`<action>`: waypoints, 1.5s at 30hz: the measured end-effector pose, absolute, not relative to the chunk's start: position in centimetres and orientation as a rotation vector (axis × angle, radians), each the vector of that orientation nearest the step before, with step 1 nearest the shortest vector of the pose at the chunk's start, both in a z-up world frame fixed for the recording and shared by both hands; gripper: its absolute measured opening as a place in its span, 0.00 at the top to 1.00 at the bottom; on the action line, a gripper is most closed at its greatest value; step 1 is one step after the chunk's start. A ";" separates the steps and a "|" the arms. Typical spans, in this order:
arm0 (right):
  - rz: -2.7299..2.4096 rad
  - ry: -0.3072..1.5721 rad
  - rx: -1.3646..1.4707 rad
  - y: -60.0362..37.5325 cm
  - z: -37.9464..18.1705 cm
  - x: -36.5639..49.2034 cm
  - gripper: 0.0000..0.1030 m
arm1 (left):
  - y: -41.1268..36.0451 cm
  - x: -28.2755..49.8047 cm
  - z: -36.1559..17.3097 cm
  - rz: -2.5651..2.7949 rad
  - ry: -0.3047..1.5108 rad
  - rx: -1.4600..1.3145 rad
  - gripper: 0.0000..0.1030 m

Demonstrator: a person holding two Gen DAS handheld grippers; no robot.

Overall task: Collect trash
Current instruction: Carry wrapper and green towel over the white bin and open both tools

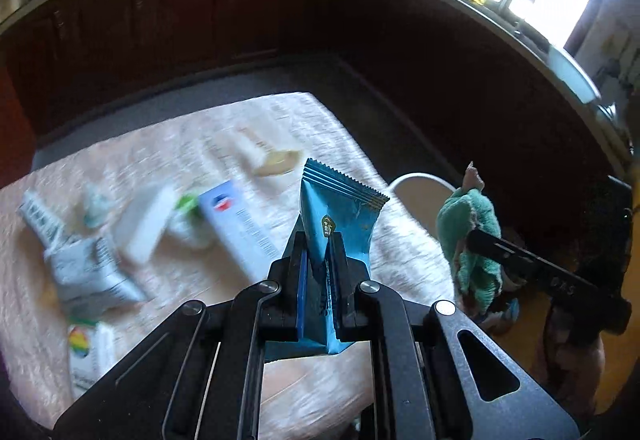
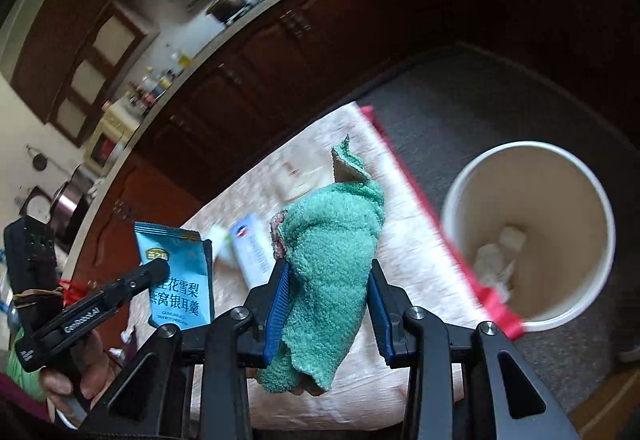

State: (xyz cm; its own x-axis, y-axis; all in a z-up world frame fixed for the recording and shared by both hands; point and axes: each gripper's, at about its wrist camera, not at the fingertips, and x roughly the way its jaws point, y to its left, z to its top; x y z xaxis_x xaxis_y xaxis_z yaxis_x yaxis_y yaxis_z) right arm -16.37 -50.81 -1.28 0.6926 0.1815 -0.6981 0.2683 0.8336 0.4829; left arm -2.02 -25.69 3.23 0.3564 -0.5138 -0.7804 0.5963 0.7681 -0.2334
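Note:
My left gripper (image 1: pixel 318 240) is shut on a blue snack wrapper (image 1: pixel 340 208) with a serrated top edge, held up above the table. The same blue wrapper (image 2: pixel 172 272) shows at the left of the right wrist view, pinched by the left gripper (image 2: pixel 158 268). My right gripper (image 2: pixel 328 268) is shut on a bunched green cloth (image 2: pixel 332 252), which also appears at the right of the left wrist view as the green cloth (image 1: pixel 468 224). A white bin (image 2: pixel 528 236) stands on the floor right of the table, with crumpled paper (image 2: pixel 500 256) inside.
On the pale tablecloth (image 1: pixel 200 144) lie a white and blue box (image 1: pixel 236 224), a white box (image 1: pixel 142 224), crumpled packaging (image 1: pixel 88 264), a rainbow-printed box (image 1: pixel 86 352) and a yellowish scrap (image 1: pixel 276 162). Dark wooden cabinets (image 1: pixel 240 8) run behind. The bin rim (image 1: pixel 420 180) peeks past the table edge.

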 end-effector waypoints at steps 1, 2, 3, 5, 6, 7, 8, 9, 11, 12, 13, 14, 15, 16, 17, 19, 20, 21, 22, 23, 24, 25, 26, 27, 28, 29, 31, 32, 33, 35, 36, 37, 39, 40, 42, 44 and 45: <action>-0.066 0.813 0.603 -51.3 -1.1 -16.6 0.65 | -26.9 -2.0 3.4 -0.734 0.968 0.098 0.93; -0.085 0.808 0.609 -52.2 -1.0 -16.8 0.65 | -28.0 -2.0 3.5 -0.746 0.967 0.100 0.93; -0.101 0.805 0.612 -52.9 -0.9 -17.1 0.65 | -29.0 -2.1 3.7 -0.755 0.964 0.104 0.93; -0.142 0.800 0.616 -54.5 -0.8 -17.6 0.65 | -31.3 -2.3 3.9 -0.778 0.952 0.115 0.93; -0.159 0.798 0.616 -55.2 -0.7 -17.8 0.65 | -32.2 -2.4 3.9 -0.789 0.950 0.117 0.93; -0.174 0.798 0.616 -55.9 -0.7 -18.0 0.65 | -33.3 -2.4 4.0 -0.801 0.950 0.120 0.93; -0.193 0.798 0.617 -56.7 -0.7 -18.2 0.65 | -34.5 -2.5 4.0 -0.811 0.949 0.123 0.93; -0.211 0.798 0.618 -57.5 -0.6 -18.5 0.65 | -35.3 -2.4 4.0 -0.821 0.948 0.126 0.93; -0.253 0.801 0.616 -58.9 -0.7 -18.8 0.65 | -37.4 -2.3 3.9 -0.843 0.949 0.132 0.93; -0.272 0.804 0.613 -59.4 -0.8 -19.0 0.65 | -38.1 -2.2 3.8 -0.853 0.952 0.133 0.93; -0.298 0.807 0.610 -60.1 -1.0 -19.2 0.65 | -38.9 -2.1 3.6 -0.859 0.956 0.135 0.93; -0.313 0.809 0.609 -60.6 -1.2 -19.3 0.65 | -40.1 -2.1 3.5 -0.864 0.959 0.141 0.93; -0.329 0.813 0.612 -61.3 -1.4 -19.5 0.65 | -40.9 -2.0 3.3 -0.866 0.960 0.147 0.93; -0.339 0.817 0.618 -61.8 -1.7 -19.7 0.65 | -41.9 -2.0 3.0 -0.871 0.962 0.154 0.93; -0.352 0.823 0.625 -62.6 -2.1 -19.9 0.65 | -42.7 -2.0 2.8 -0.876 0.966 0.157 0.93; -0.373 0.835 0.633 -63.4 -2.9 -20.1 0.65 | -44.0 -2.1 2.0 -0.878 0.980 0.163 0.93; -0.382 0.846 0.636 -63.8 -3.4 -20.1 0.65 | -44.9 -2.1 1.4 -0.880 0.992 0.164 0.93; -0.390 0.854 0.637 -64.1 -3.8 -20.2 0.65 | -45.4 -2.1 1.0 -0.882 1.002 0.165 0.93; -0.399 0.864 0.636 -64.3 -4.2 -20.1 0.65 | -45.9 -2.1 0.6 -0.883 1.012 0.166 0.93; -0.406 0.876 0.633 -64.5 -4.7 -20.0 0.65 | -46.4 -2.1 0.0 -0.881 1.023 0.170 0.93; -0.412 0.887 0.631 -64.6 -5.1 -20.0 0.65 | -46.8 -2.1 -0.5 -0.881 1.033 0.172 0.93; -0.415 0.898 0.633 -64.7 -5.5 -20.0 0.65 | -47.1 -2.1 -0.9 -0.882 1.041 0.174 0.93; -0.416 0.904 0.638 -64.5 -5.8 -19.7 0.65 | -47.4 -2.1 -1.5 -0.880 1.049 0.177 0.93; -0.417 0.909 0.642 -64.6 -6.0 -19.7 0.65 | -47.7 -2.2 -1.8 -0.877 1.055 0.180 0.93; -0.421 0.914 0.645 -64.6 -6.1 -19.4 0.65 | -47.9 -2.1 -2.1 -0.875 1.061 0.183 0.93; -0.429 0.921 0.645 -64.6 -6.4 -19.2 0.65 | -48.1 -2.0 -2.5 -0.873 1.067 0.185 0.93; -0.444 0.929 0.646 -64.8 -6.8 -19.1 0.65 | -48.3 -1.9 -2.8 -0.871 1.071 0.188 0.93; -0.451 0.930 0.648 -64.8 -7.0 -18.7 0.65 | -48.5 -2.0 -3.0 -0.870 1.070 0.189 0.93; -0.459 0.932 0.650 -64.9 -7.2 -18.7 0.65 | -48.6 -2.1 -3.0 -0.870 1.069 0.190 0.93; -0.476 0.941 0.657 -65.2 -7.6 -18.5 0.65 | -48.8 -2.0 -3.1 -0.880 1.070 0.189 0.93; -0.481 0.947 0.661 -65.2 -7.8 -18.0 0.65 | -48.9 -2.1 -3.1 -0.883 1.068 0.187 0.93; -0.485 0.953 0.664 -65.3 -7.9 -18.0 0.65 | -48.9 -2.1 -3.2 -0.884 1.065 0.186 0.93; -0.499 0.957 0.672 -65.3 -8.2 -17.8 0.60 | -48.7 -2.3 -3.3 -0.887 1.057 0.183 0.92; -0.507 0.952 0.674 -65.7 -8.4 -18.1 0.55 | -48.6 -2.4 -3.4 -0.885 1.058 0.185 0.91; -0.517 0.946 0.676 -65.7 -8.3 -18.2 0.53 | -48.3 -2.4 -3.5 -0.882 1.065 0.187 0.82; -0.521 0.949 0.677 -65.6 -8.4 -18.5 0.53 | -48.1 -2.3 -3.5 -0.884 1.073 0.178 0.57; -0.520 0.948 0.680 -65.5 -8.4 -18.7 0.53 | -48.1 -2.4 -3.5 -0.886 1.076 0.169 0.54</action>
